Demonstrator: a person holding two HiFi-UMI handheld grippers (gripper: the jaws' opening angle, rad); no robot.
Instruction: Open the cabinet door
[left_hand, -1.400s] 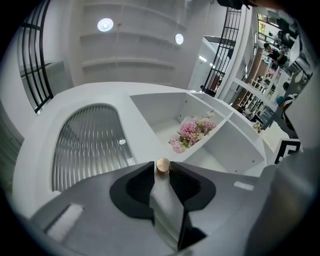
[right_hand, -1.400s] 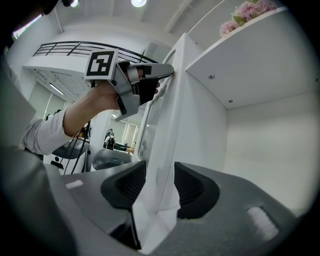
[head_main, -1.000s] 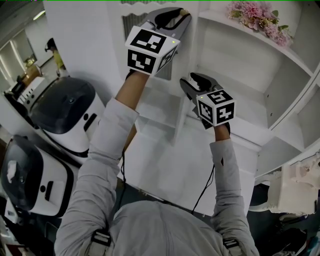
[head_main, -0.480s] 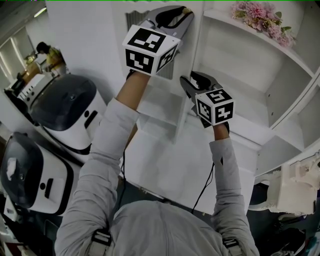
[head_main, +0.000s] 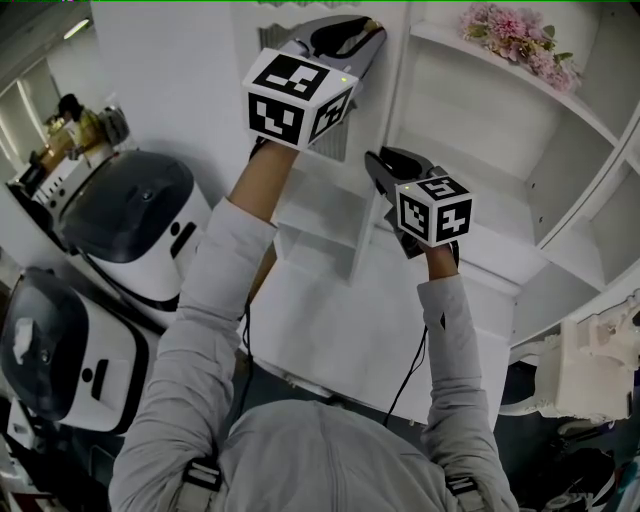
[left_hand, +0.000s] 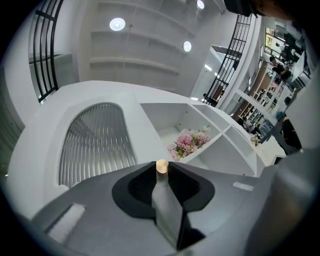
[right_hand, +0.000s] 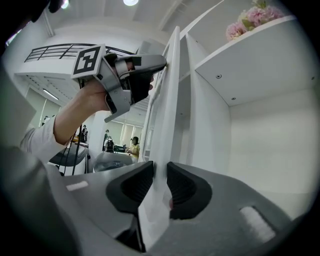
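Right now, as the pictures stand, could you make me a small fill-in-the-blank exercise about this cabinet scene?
1. The left gripper grips the edge of the cabinet ____.
2. The flowers on the shelf are ____.
3. A small round ____ shows on that edge, right at the left gripper's jaw tips.
Missing words: door, pink, knob.

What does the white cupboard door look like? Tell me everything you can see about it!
The white cabinet door looks like painted wood, with an arched pane of ribbed glass set into it. It stands upright and is swung partly open, so the head view sees it edge-on. A small round gold knob sits at its free edge, where the left gripper clamps the door. Lower down, the right gripper is closing its jaws on that same edge.
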